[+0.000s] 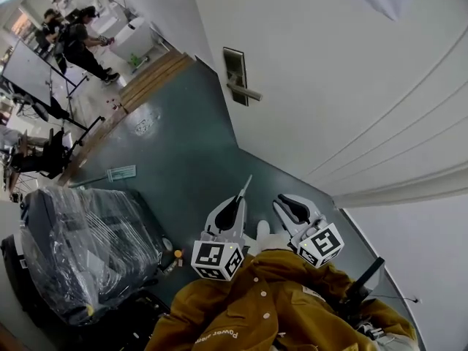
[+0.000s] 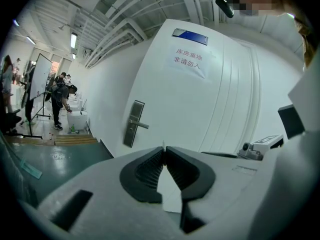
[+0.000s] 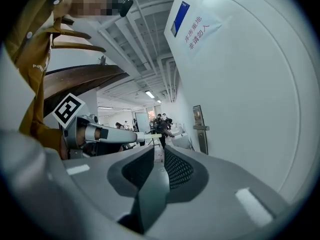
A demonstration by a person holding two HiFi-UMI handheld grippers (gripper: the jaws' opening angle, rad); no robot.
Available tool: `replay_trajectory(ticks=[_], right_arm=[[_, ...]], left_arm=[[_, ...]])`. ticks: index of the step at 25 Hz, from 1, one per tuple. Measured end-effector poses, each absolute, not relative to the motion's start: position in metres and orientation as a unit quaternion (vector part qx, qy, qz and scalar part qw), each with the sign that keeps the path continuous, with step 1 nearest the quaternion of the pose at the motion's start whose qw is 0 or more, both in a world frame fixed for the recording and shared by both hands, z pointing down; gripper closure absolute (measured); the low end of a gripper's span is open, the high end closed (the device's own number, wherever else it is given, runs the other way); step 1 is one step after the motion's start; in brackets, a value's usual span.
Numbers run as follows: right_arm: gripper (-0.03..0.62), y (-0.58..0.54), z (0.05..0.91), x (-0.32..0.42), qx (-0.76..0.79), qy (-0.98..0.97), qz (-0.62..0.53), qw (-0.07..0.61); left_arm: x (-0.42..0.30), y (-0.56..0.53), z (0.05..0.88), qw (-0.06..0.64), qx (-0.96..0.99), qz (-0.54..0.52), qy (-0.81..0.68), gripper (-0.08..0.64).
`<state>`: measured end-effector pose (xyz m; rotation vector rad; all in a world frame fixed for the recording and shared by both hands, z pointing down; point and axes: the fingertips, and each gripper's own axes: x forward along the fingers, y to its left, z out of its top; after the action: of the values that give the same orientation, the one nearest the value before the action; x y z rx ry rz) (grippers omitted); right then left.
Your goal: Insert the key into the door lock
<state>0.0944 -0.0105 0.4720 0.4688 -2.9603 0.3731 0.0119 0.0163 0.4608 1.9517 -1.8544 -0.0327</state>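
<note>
We read this as a shared lab or test hall, not a home. Exposed white ceiling beams and pipes (image 2: 125, 14) with strip lights (image 2: 73, 40), a painted dark green floor (image 1: 183, 159), bare white walls (image 2: 107, 94). The white door (image 2: 210, 114) carries a metal lever-handle lock plate (image 1: 235, 77), a taped paper notice (image 2: 189, 60) in red print and a blue plate (image 2: 191, 35) above it. Further back we see a whiteboard on a stand (image 1: 29, 75) and people (image 1: 77, 39) working at white boxy units (image 1: 135, 39) beside a low wooden platform (image 1: 150, 79). A bulky black item in plastic wrap (image 1: 88, 247) sits on the floor near us.
</note>
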Motion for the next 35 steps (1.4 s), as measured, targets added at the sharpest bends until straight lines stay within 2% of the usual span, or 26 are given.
replay_trajectory(ticks=[10,17,28,35], right_arm=[[0.528,-0.060,0.476,0.066,0.156,-0.977,0.131,0.064],[0.586,-0.102,0.474,0.027,0.200,-0.970,0.122,0.070],[0.586,-0.170,0.472,-0.053,0.276,-0.951,0.131,0.050],[0.586,-0.188,0.468,-0.087,0.295,-0.946,0.119,0.055]], left_arm=[[-0.021,-0.033,0.462,0.224,0.701,-0.010,-0.677,0.535],[-0.061,-0.070,0.468,0.238,0.717,-0.018,-0.655,0.535],[-0.159,-0.115,0.488,0.275,0.737,-0.013,-0.617,0.534],[-0.181,-0.143,0.492,0.286,0.749,-0.021,-0.598,0.535]])
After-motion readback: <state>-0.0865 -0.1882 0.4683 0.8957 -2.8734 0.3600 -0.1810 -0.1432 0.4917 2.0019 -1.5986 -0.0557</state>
